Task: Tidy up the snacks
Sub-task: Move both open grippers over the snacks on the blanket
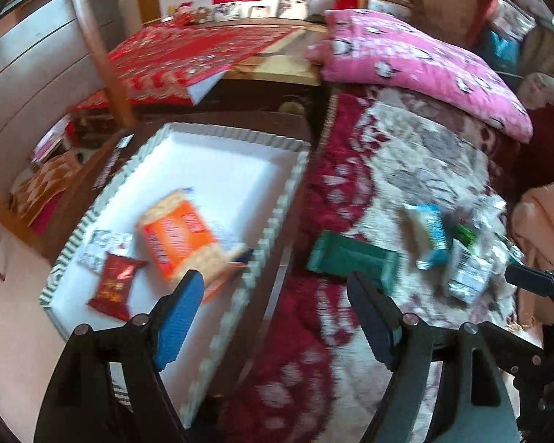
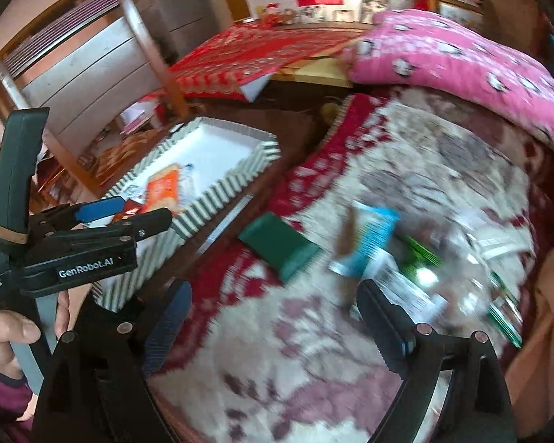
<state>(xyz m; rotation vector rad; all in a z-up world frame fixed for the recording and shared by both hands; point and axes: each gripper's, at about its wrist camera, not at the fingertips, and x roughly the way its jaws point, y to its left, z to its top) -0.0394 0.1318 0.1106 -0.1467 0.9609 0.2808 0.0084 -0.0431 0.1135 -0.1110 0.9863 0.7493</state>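
Observation:
A white tray with a striped rim (image 1: 277, 221) (image 2: 225, 184) stands left of the patterned blanket. In it lie an orange cracker pack (image 1: 177, 236) (image 2: 162, 190), a dark red packet (image 1: 114, 284) and a small white packet (image 1: 103, 247). On the blanket lie a dark green packet (image 1: 351, 258) (image 2: 277, 243), a blue and white packet (image 1: 428, 236) (image 2: 369, 240) and a pile of silver and green packets (image 1: 472, 258) (image 2: 443, 280). My left gripper (image 1: 273, 288) (image 2: 129, 210) is open and empty above the tray's near right edge. My right gripper (image 2: 273, 295) is open and empty over the blanket.
A pink patterned pillow (image 1: 417, 62) (image 2: 461, 62) lies at the back of the blanket. A red cloth covers a table (image 1: 188, 55) behind the tray. A wooden chair frame (image 1: 99, 55) stands at the left. A peach cloth (image 1: 546, 217) lies at the right edge.

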